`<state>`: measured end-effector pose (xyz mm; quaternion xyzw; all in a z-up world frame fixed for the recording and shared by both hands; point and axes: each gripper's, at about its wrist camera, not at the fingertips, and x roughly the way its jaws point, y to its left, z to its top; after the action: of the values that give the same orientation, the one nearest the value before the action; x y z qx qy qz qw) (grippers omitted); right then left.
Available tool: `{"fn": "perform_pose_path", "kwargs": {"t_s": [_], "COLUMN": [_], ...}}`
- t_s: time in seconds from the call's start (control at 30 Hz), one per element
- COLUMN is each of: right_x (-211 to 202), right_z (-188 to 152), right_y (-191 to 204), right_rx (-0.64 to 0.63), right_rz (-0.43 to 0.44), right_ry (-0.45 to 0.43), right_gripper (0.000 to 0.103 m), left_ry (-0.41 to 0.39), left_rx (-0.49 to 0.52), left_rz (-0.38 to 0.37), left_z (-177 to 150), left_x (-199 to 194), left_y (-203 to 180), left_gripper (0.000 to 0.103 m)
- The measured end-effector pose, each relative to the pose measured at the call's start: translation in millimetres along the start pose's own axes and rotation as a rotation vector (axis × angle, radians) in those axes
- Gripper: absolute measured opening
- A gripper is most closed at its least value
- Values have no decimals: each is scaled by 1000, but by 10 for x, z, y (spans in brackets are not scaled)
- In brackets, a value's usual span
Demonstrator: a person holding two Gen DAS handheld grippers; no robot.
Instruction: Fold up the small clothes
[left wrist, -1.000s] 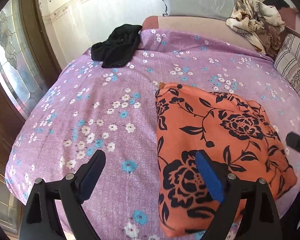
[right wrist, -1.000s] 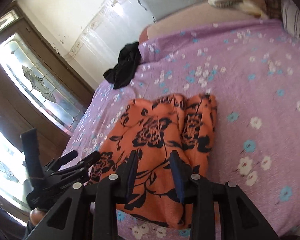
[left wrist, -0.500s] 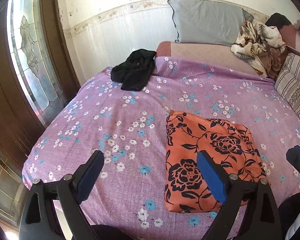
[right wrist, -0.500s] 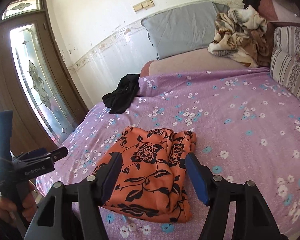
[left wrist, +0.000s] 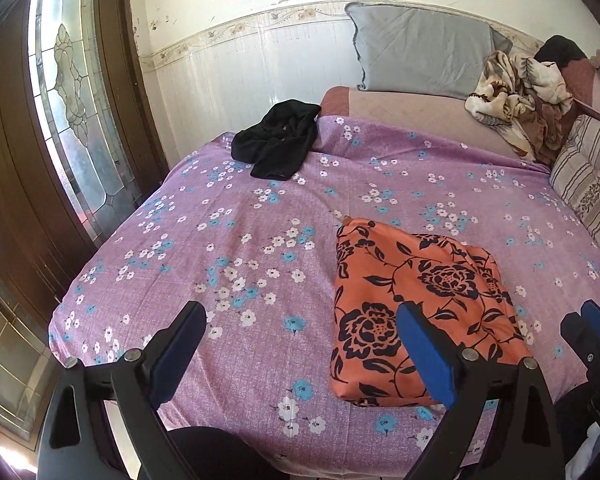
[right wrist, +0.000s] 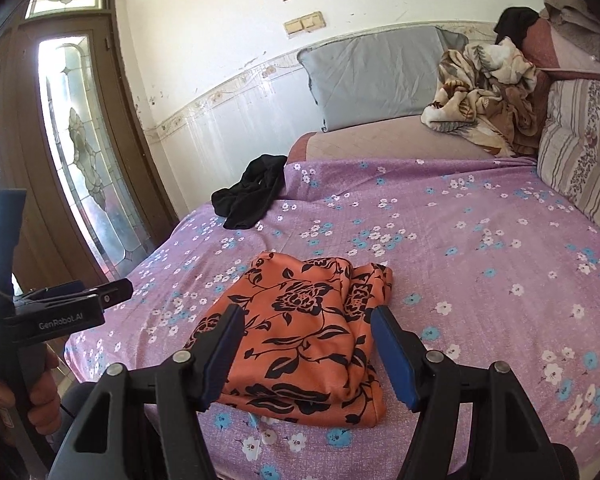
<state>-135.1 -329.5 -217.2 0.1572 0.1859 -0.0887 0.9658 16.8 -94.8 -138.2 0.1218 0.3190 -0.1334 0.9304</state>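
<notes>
The orange cloth point(left wrist: 416, 308) with black flowers lies folded into a thick, roughly square packet on the bed point(left wrist: 228, 240), near its front edge and toward the right side in the left wrist view. Its rumpled, layered folds face the far right side; in the right wrist view point(right wrist: 300, 332) they bunch up along the right edge.

The left tongs point(left wrist: 304, 348) stand wide, holding nothing, raised above the front edge of the bed. The left finger is over the bare purple sheet, the right finger point(left wrist: 428, 356) over the near part of the cloth, not gripping it.

The right tongs point(right wrist: 308, 352) are also wide and hold nothing; the near end of the cloth shows between the two blue pads, though whether they touch it cannot be told.

A black garment point(left wrist: 278, 144) lies crumpled at the far left corner of the bed, well apart from the cloth. A grey pillow point(left wrist: 420, 52) leans on the wall behind, with a brown blanket point(left wrist: 520, 96) heaped to its right and a striped cushion point(right wrist: 580, 152) along the right side. A glass-panelled door point(right wrist: 80, 152) stands to the left.
</notes>
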Motion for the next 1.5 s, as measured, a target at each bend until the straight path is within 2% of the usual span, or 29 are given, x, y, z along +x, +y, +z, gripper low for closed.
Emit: {"fn": "perform_pose_path", "kwargs": {"t_s": [0.2, 0.5, 0.9, 1.5], "right_x": [12, -52, -139, -35], "right_z": [-19, 138, 245, 245], "right_y": [149, 301, 458, 462], "right_rx": [-72, -78, -71, -78], "right_rz": [-7, -78, -44, -92], "right_ry": [-10, 1, 2, 51], "right_gripper": [69, 69, 69, 69], "left_ry": [9, 16, -8, 12], "left_rx": [-23, -33, -63, -41], "left_rz": [28, 49, 21, 2], "left_z": [-32, -8, 26, 47], "left_x": [5, -9, -184, -236], "left_y": [60, 103, 233, 259], "left_gripper": [96, 96, 96, 96]}}
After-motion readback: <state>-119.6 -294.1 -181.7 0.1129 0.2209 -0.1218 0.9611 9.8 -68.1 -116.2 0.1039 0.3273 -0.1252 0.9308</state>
